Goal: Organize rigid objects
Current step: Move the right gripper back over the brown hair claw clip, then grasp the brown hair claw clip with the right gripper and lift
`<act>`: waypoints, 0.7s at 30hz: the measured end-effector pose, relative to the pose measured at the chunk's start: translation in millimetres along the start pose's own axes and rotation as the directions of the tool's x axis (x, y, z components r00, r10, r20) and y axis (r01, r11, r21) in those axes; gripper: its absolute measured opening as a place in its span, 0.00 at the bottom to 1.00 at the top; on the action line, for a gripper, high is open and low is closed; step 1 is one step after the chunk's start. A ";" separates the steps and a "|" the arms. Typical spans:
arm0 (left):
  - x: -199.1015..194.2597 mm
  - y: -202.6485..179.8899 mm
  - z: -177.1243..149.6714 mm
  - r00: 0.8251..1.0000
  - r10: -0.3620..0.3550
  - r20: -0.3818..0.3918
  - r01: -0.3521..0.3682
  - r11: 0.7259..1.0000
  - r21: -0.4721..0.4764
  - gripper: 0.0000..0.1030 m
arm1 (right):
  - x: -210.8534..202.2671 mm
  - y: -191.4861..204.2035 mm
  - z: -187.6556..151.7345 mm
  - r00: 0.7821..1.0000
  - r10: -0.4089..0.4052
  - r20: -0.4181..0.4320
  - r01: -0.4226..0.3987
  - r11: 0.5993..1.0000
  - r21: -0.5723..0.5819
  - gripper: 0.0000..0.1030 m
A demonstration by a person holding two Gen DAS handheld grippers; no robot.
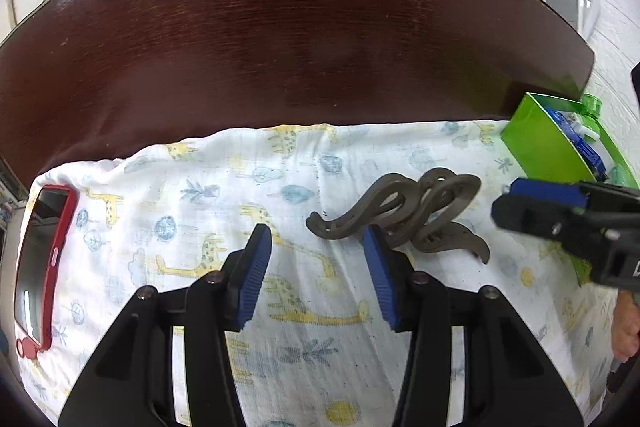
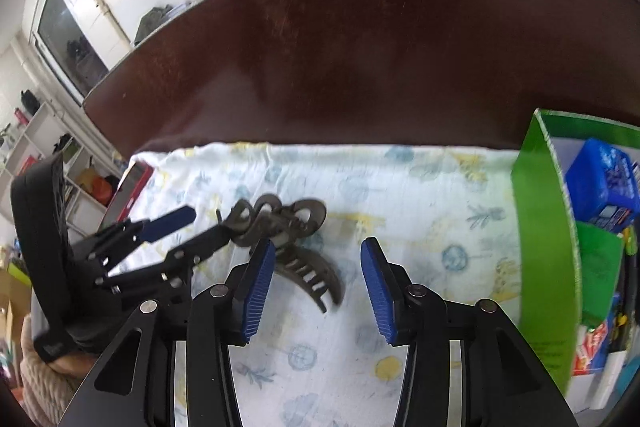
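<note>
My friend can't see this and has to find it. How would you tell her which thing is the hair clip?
Find the dark wooden table, then the white giraffe-print cloth spread on its near side. Between the red-cased phone at one end and the green box at the other lies the hair claw clip: the only brown, curly, toothed thing.

bare cloth (image 1: 224, 187) left of hair claw (image 1: 404, 215); green box (image 1: 536, 143) blocks right.

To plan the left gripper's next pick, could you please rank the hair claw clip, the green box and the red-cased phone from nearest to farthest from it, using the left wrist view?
1. Hair claw clip: just beyond the left gripper, against its right finger.
2. Red-cased phone: far left edge of the cloth.
3. Green box: far right, similar distance, too close to call against the phone.
</note>
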State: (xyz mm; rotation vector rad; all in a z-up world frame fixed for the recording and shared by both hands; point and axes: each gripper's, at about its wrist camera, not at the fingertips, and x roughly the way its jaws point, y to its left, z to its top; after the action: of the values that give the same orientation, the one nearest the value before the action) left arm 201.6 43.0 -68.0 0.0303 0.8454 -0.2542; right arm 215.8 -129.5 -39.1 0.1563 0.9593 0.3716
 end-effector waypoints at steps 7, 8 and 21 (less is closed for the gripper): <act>5.2 2.1 4.9 0.994 -0.103 0.036 0.102 0.994 0.043 0.61 | 6.5 9.6 -21.0 1.000 0.009 0.001 -0.009 0.995 -0.096 0.64; 5.8 2.3 7.4 0.993 -0.112 0.034 0.111 0.993 0.036 0.61 | 10.8 10.0 -20.0 1.000 -0.016 -0.003 0.016 0.994 -0.104 0.64; 36.1 -4.9 17.9 0.965 -0.262 -0.012 0.262 0.965 0.033 0.62 | 32.5 -19.5 -5.6 0.999 -0.039 0.004 0.039 0.998 0.039 0.43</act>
State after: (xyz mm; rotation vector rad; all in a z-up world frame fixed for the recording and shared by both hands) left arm 236.5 28.4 -82.6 -0.0493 0.8524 -0.5177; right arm 232.7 -135.5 -73.0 0.1735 0.9638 0.3169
